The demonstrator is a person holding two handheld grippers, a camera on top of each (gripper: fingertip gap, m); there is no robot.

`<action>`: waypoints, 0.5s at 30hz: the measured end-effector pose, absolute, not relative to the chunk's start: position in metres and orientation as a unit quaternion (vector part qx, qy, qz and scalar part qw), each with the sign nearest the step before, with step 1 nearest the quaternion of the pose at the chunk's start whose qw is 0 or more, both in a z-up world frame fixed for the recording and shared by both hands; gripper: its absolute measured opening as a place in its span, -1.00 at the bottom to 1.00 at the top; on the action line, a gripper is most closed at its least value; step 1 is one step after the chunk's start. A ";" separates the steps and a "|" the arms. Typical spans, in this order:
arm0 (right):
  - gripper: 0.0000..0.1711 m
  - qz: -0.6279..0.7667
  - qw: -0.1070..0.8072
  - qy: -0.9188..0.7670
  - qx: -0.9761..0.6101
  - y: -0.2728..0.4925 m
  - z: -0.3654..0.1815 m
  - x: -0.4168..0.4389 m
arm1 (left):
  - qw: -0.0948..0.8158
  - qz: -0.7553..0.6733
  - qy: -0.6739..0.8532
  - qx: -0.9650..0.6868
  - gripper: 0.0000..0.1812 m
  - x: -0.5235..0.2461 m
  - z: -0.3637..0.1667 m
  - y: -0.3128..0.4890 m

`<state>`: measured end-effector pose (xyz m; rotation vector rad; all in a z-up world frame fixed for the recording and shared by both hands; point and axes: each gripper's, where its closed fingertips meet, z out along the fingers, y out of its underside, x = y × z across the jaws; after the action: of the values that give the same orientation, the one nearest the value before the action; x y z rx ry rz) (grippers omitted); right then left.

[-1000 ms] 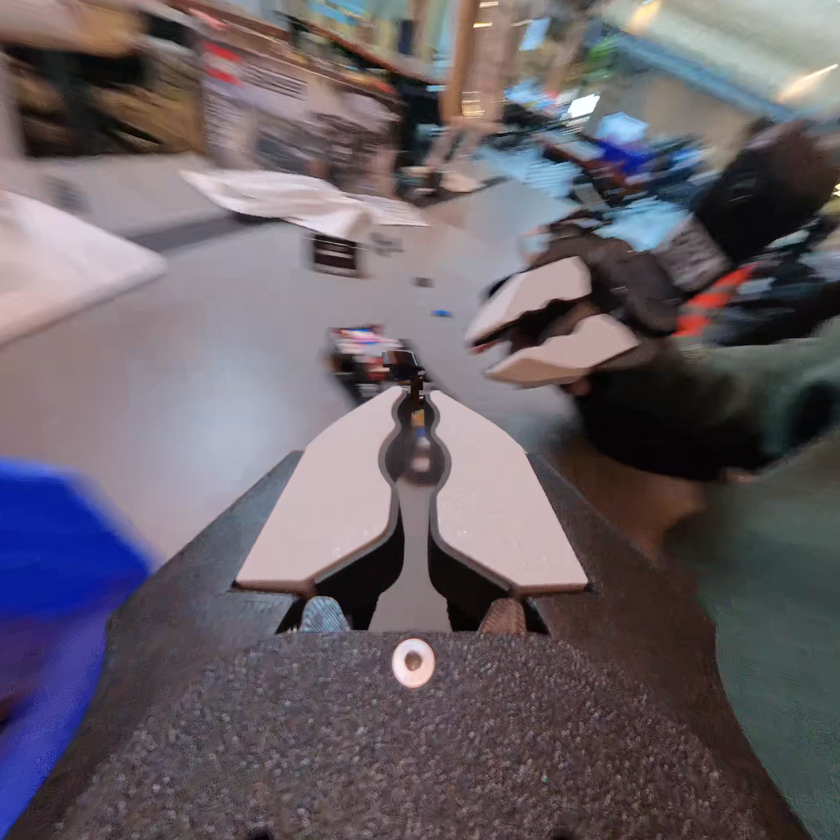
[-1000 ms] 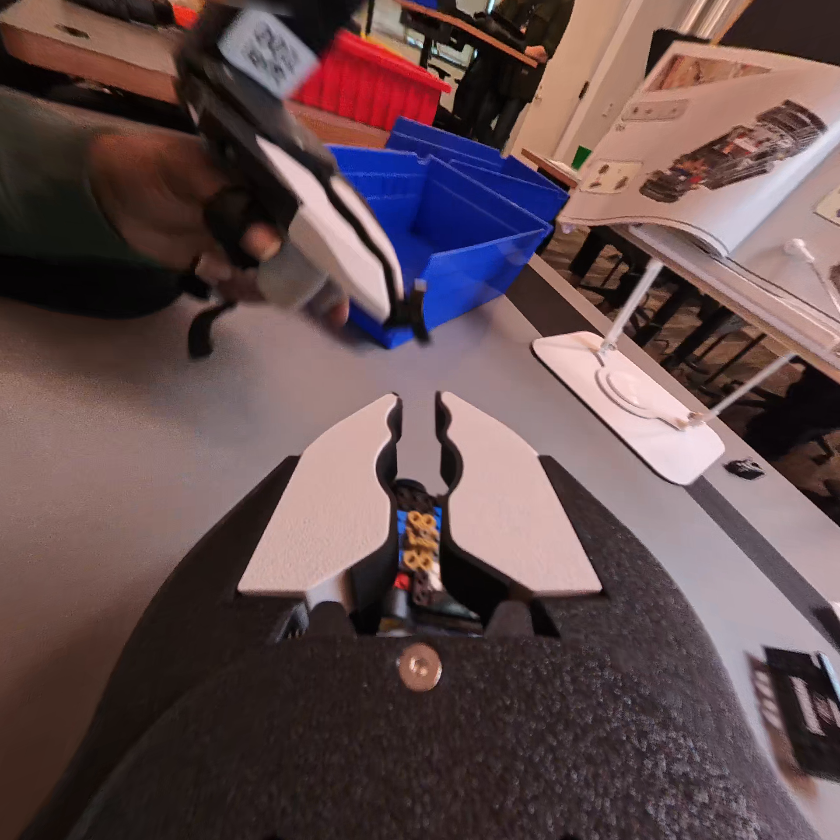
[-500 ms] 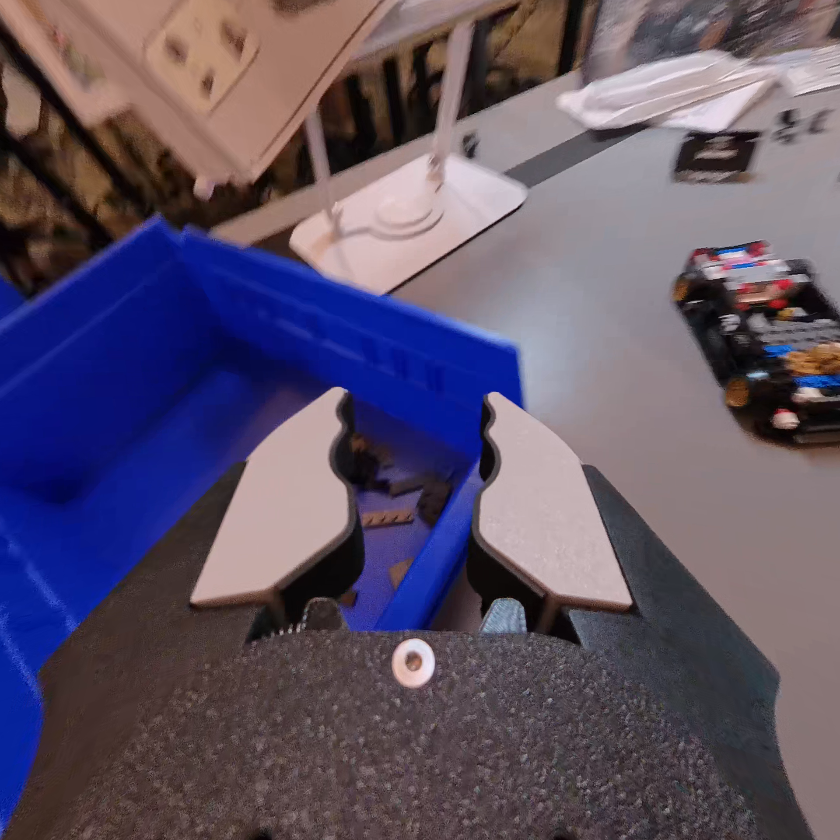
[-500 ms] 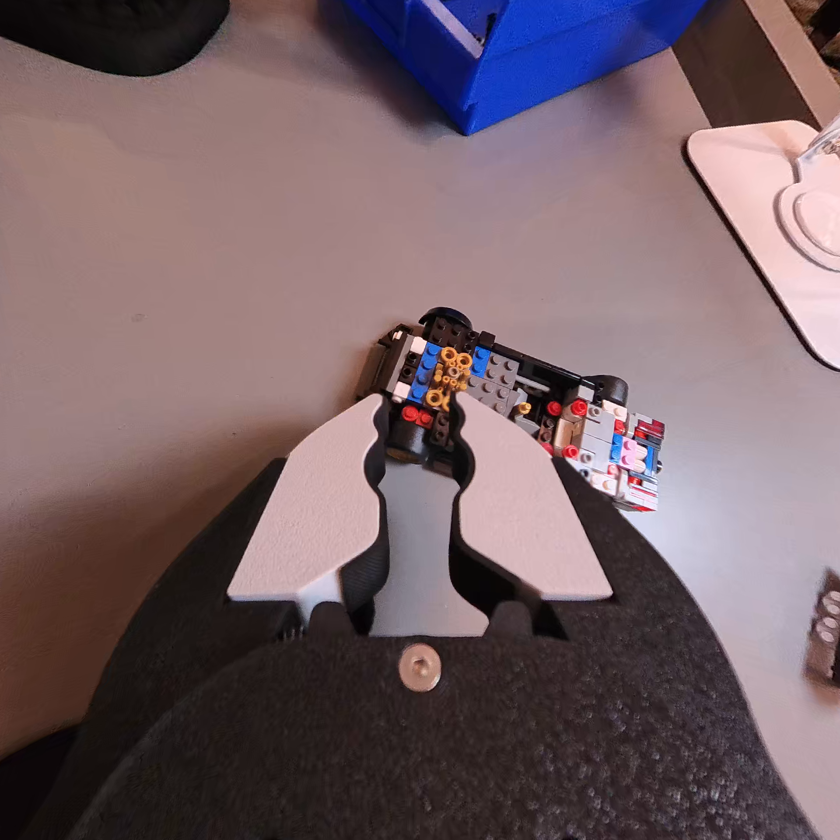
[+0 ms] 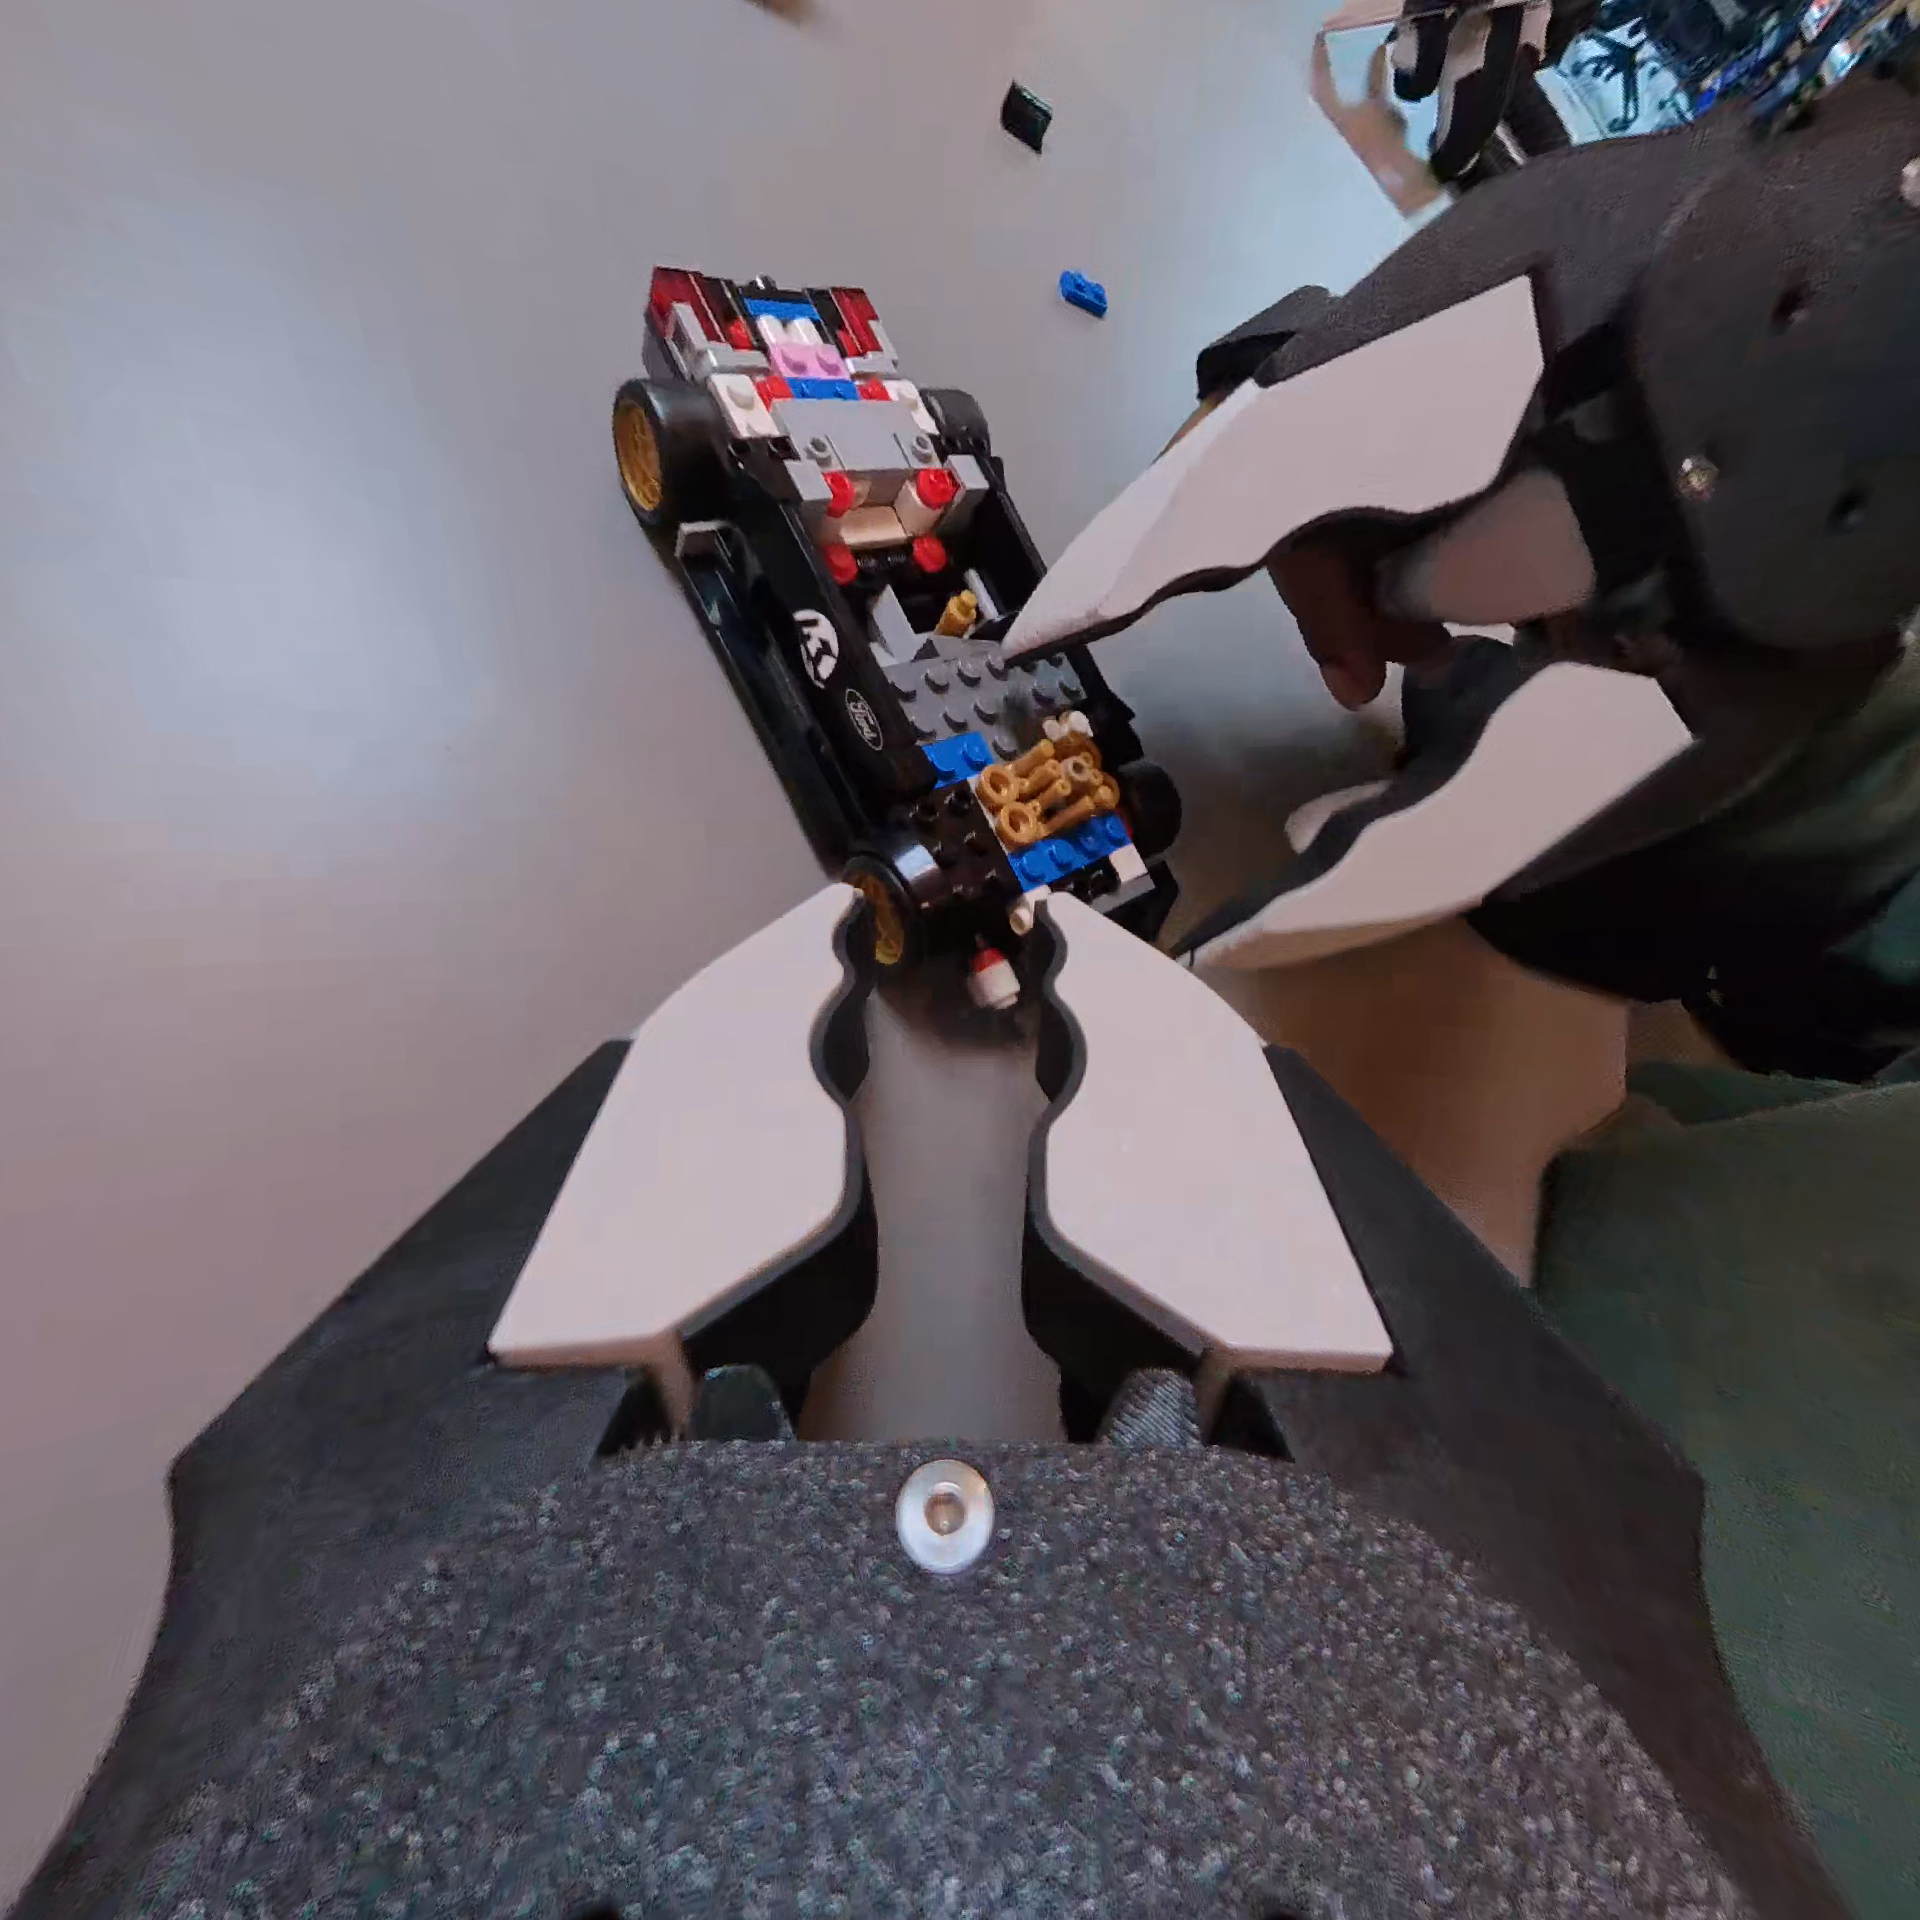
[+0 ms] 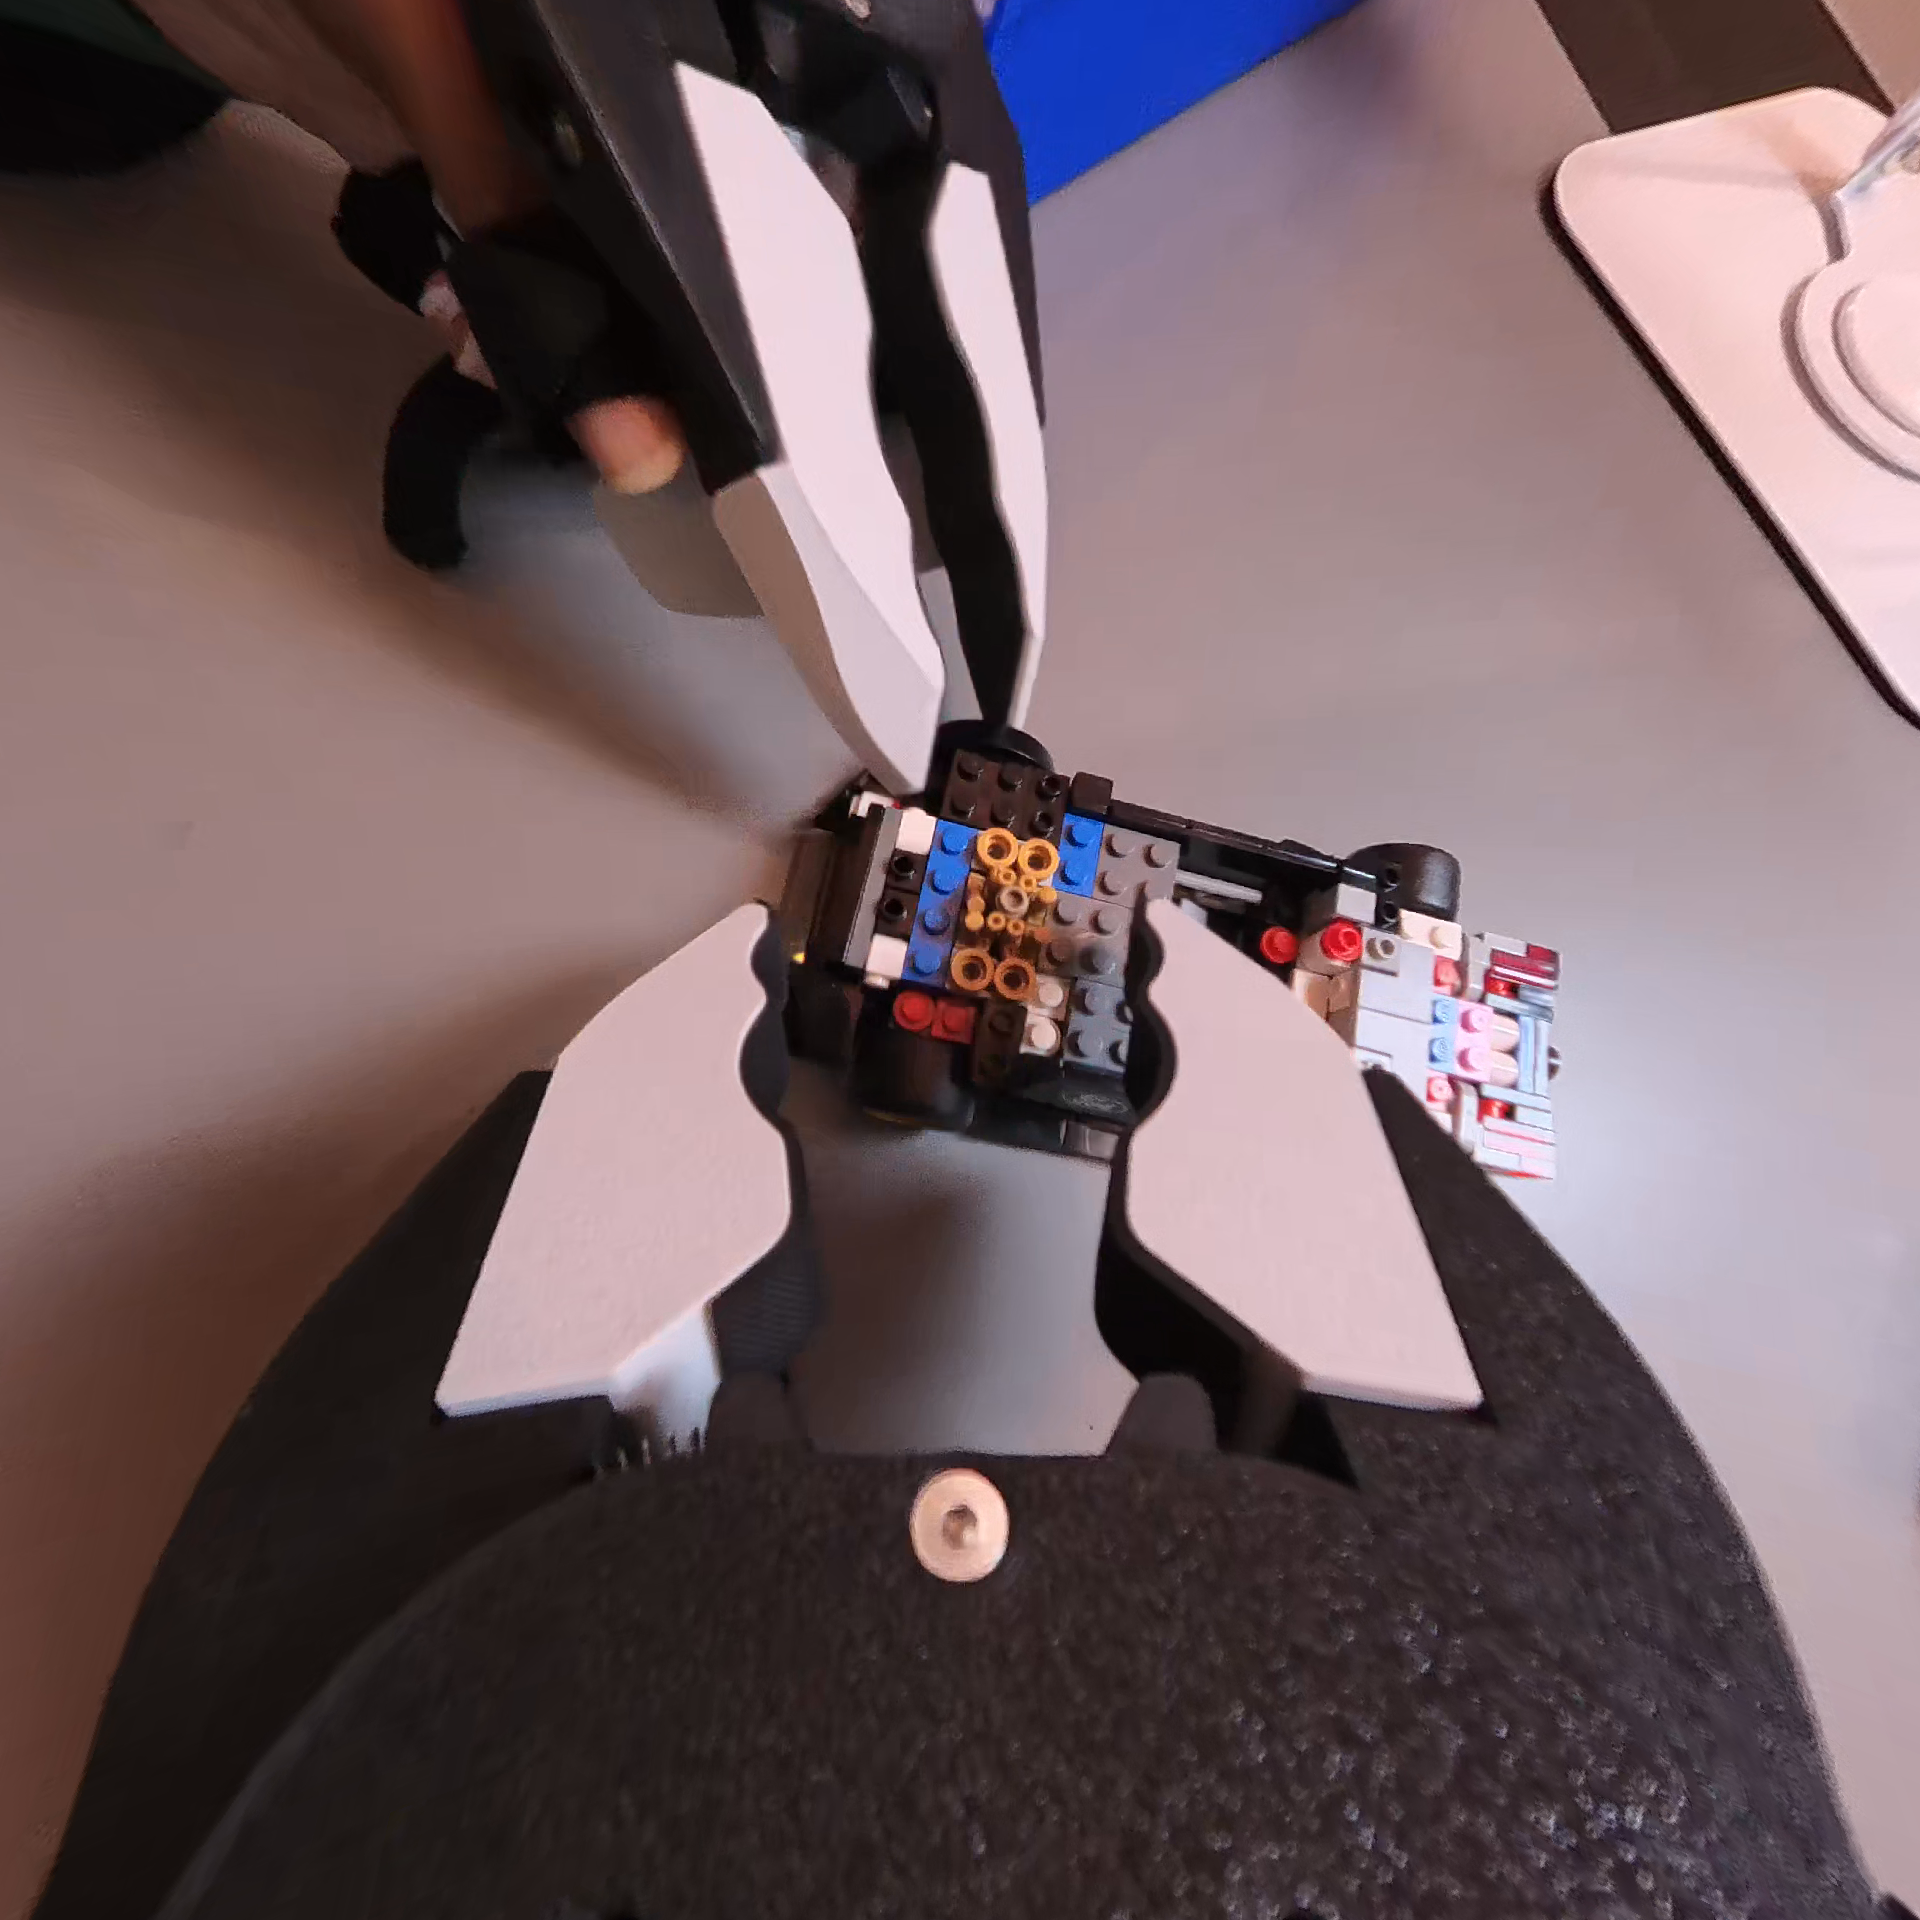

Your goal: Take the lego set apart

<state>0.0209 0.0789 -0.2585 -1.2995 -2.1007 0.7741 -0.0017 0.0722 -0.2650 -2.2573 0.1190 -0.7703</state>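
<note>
The lego car (image 5: 883, 623) lies on the grey table, partly stripped, with gold engine parts and blue and grey plates showing; it also shows in the right wrist view (image 6: 1039, 935). My left gripper (image 5: 945, 914) is open with a narrow gap, its tips at the car's near end by a gold wheel. From the right wrist view it (image 6: 971, 748) comes down at the car's far corner. My right gripper (image 6: 956, 920) is open wide and straddles the engine end. In the left wrist view it (image 5: 1101, 800) has one fingertip (image 5: 1039, 623) on the grey plate.
A blue bin (image 6: 1091, 94) stands beyond the car, and a white stand base (image 6: 1714, 312) is at the right. A loose blue brick (image 5: 1084, 292) and a small black piece (image 5: 1023, 106) lie past the car. A green sleeve (image 5: 1766, 1351) is at the right. Left and right tips are no more than a few centimetres apart.
My left gripper swung from over the blue bin back to the car and narrowed its gap. My right gripper opened wider and came down around the car's engine end.
</note>
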 end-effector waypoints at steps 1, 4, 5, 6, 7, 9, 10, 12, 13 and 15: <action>-0.23 0.275 0.273 -0.782 -0.489 0.080 -0.262 0.020 | 0.366 -0.303 0.046 -0.879 -0.72 -0.001 -0.266 0.075; -0.26 0.250 0.281 -0.781 -0.499 0.085 -0.266 0.018 | 0.357 -0.311 0.040 -0.880 -0.75 -0.001 -0.267 0.077; -0.29 0.247 0.281 -0.780 -0.502 0.086 -0.266 0.017 | 0.356 -0.309 0.042 -0.881 -0.75 -0.001 -0.267 0.078; -0.29 0.242 0.281 -0.781 -0.503 0.086 -0.267 0.017 | 0.355 -0.306 0.043 -0.882 -0.75 -0.001 -0.267 0.078; -0.29 0.233 0.283 -0.783 -0.502 0.087 -0.267 0.017 | 0.356 -0.304 0.041 -0.883 -0.78 -0.002 -0.266 0.078; -0.26 0.210 0.293 -0.789 -0.497 0.089 -0.269 0.017 | 0.359 -0.303 0.029 -0.883 -0.85 -0.004 -0.264 0.079; -0.26 0.205 0.295 -0.792 -0.494 0.088 -0.270 0.017 | 0.355 -0.307 0.024 -0.883 -0.85 -0.004 -0.265 0.078; -0.26 0.212 0.292 -0.789 -0.497 0.087 -0.269 0.017 | 0.357 -0.307 0.024 -0.882 -0.85 -0.004 -0.264 0.077; -0.27 0.219 0.290 -0.785 -0.501 0.087 -0.268 0.017 | 0.357 -0.308 0.022 -0.881 -0.85 -0.004 -0.264 0.077; -0.28 0.226 0.291 -0.780 -0.506 0.087 -0.268 0.017 | 0.359 -0.313 0.017 -0.879 -0.86 -0.004 -0.263 0.077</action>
<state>0.0171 0.0870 -0.2677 -1.3498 -2.0805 0.6023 -0.0037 0.0769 -0.2632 -2.2675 0.0440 -0.8069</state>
